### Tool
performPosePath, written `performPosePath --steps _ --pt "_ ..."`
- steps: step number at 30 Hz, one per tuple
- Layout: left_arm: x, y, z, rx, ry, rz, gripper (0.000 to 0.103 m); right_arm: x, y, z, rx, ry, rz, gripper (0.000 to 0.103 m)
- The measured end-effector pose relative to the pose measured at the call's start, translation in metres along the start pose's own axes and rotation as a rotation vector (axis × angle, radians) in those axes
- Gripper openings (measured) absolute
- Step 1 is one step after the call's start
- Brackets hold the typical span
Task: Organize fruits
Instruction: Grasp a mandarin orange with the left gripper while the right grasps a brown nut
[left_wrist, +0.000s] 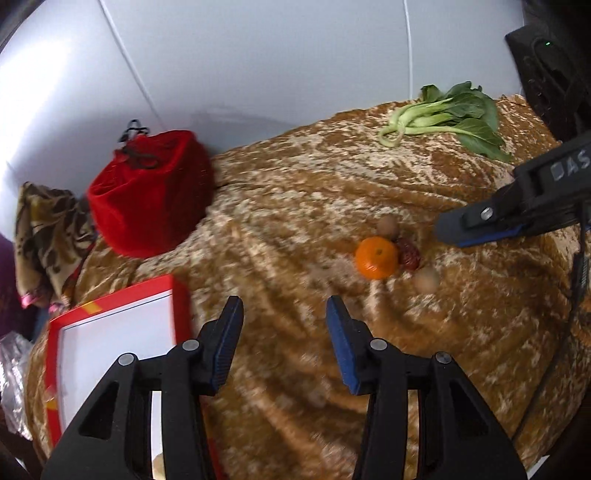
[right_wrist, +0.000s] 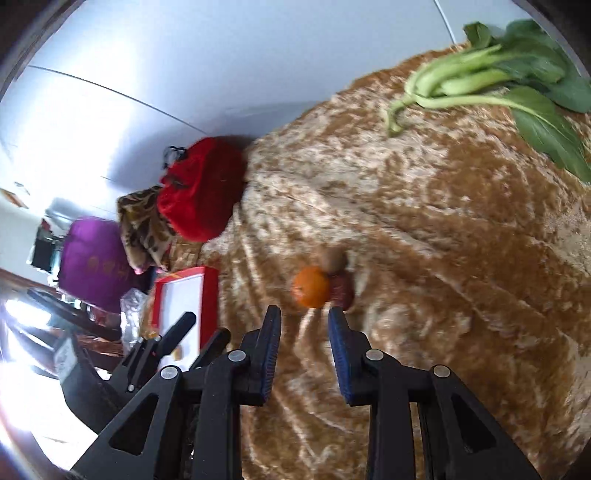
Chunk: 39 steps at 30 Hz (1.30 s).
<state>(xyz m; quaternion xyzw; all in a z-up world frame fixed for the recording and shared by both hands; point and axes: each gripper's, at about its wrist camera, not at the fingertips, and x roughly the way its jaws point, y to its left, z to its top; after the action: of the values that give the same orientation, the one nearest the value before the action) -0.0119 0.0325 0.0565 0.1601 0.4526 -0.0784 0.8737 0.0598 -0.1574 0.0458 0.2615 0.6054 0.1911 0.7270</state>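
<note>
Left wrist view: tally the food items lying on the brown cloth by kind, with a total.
Orange: 1
Dark red dried fruit: 1
Small tan round fruits: 2
Leafy green bunch: 1
Total: 5

An orange (left_wrist: 376, 257) sits on the golden-brown cloth (left_wrist: 295, 206), round and bright, its dimpled stem end facing up. Touching its right side is a wrinkled dark red date (left_wrist: 409, 253). A small pale brown round fruit (left_wrist: 388, 226) lies just behind the orange, touching the date, and a second one like it (left_wrist: 426, 279) lies just to the front right of the date. The red box (left_wrist: 110, 332) with a white inside lies well to the left of the orange, open side up.
</note>
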Motion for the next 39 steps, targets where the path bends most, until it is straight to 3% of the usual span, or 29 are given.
performPosePath --steps 8,13,19,27,30,33,39 --pt "0.031 -0.032 0.014 0.141 -0.027 -0.062 0.045 0.016 -0.021 0.007 0.075 0.032 -0.052 0.029" --pt "0.033 -0.037 0.017 0.165 -0.035 -0.153 0.045 0.016 -0.027 0.01 0.086 0.044 -0.046 0.029" --pt "0.032 -0.047 0.018 0.22 -0.03 -0.189 0.045 0.02 -0.023 0.006 0.073 0.082 -0.041 0.029" --pt "0.051 -0.056 0.02 0.213 0.023 -0.217 0.045 0.019 -0.026 0.003 0.102 0.097 -0.029 0.029" --pt "0.055 -0.051 0.025 0.175 0.032 -0.238 0.033 0.017 -0.029 0.002 0.105 0.102 -0.027 0.029" --pt "0.056 -0.045 0.027 0.141 0.038 -0.254 0.033 0.015 -0.033 0.001 0.105 0.108 -0.025 0.029" --pt "0.046 -0.024 0.024 0.106 0.047 -0.21 0.033 0.017 -0.027 -0.003 0.086 0.127 -0.004 0.029"
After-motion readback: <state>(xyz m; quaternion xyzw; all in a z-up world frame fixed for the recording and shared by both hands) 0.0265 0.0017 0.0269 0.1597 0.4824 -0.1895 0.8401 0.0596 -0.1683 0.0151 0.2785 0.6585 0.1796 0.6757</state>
